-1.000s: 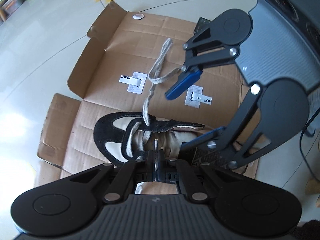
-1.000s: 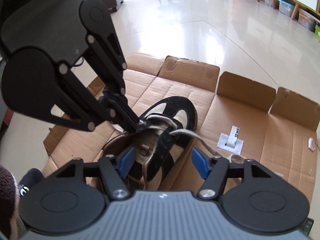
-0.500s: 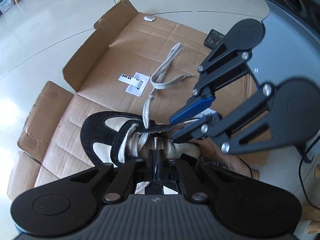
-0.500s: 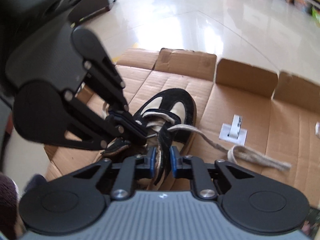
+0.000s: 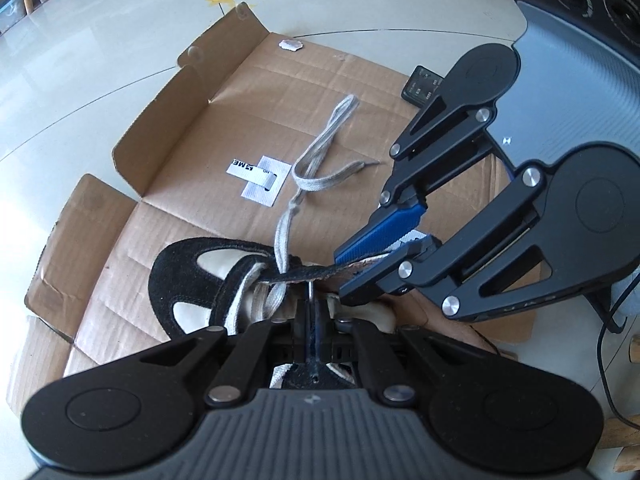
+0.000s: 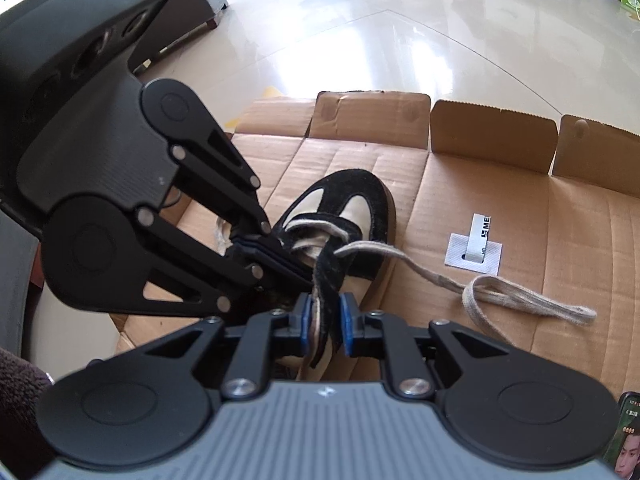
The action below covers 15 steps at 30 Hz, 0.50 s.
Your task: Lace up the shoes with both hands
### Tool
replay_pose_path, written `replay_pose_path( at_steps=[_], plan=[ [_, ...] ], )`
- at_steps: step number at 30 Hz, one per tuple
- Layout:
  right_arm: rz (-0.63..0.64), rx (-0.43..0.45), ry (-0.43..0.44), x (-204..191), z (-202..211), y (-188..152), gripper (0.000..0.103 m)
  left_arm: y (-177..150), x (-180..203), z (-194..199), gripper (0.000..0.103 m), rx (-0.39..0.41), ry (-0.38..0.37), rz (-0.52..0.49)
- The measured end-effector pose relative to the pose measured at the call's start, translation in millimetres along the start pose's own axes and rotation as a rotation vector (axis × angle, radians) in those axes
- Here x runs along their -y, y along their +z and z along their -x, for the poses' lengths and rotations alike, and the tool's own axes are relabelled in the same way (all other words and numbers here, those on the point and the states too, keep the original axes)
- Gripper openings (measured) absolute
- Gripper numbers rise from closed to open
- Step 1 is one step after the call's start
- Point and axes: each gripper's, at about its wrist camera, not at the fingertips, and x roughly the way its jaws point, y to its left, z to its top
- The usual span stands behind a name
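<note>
A black and cream shoe (image 5: 180, 292) (image 6: 360, 188) lies on flattened cardboard (image 5: 280, 92). Its grey lace (image 5: 320, 160) (image 6: 520, 296) crosses the lower eyelets, and one long end trails loose over the cardboard. My right gripper (image 5: 350, 270) (image 6: 324, 320) is shut on the shoe's black eyelet strip (image 5: 304, 274) (image 6: 326, 280), which is stretched out from the shoe. My left gripper (image 5: 312, 312) (image 6: 288, 268) is shut just beside it, over the shoe's opening. A thin stiff lace tip (image 5: 310, 294) sticks up from its closed fingertips.
A white label (image 5: 262, 184) (image 6: 476, 248) is stuck to the cardboard beside the loose lace. A dark phone (image 5: 422, 86) lies at the cardboard's far edge. Raised flaps (image 6: 492, 136) line one side. A sofa (image 6: 180, 12) stands on the glossy tiled floor beyond.
My right gripper went from wide open around the shoe to shut on the black eyelet strip, which now stands pulled out. My left gripper stayed shut in place.
</note>
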Motion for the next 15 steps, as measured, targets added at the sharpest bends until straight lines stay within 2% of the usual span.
replay_pose_path(
  at_steps=[6, 15],
  plan=[
    [0.01, 0.002, -0.001, 0.9, -0.3, -0.4, 0.017, 0.1, 1.8, 1.0, 0.001, 0.015, 0.007, 0.007],
    [0.015, 0.001, 0.004, 0.2, -1.1, 0.2, 0.017, -1.6, -1.3, -1.0, 0.001, -0.004, -0.005, 0.044]
  ],
)
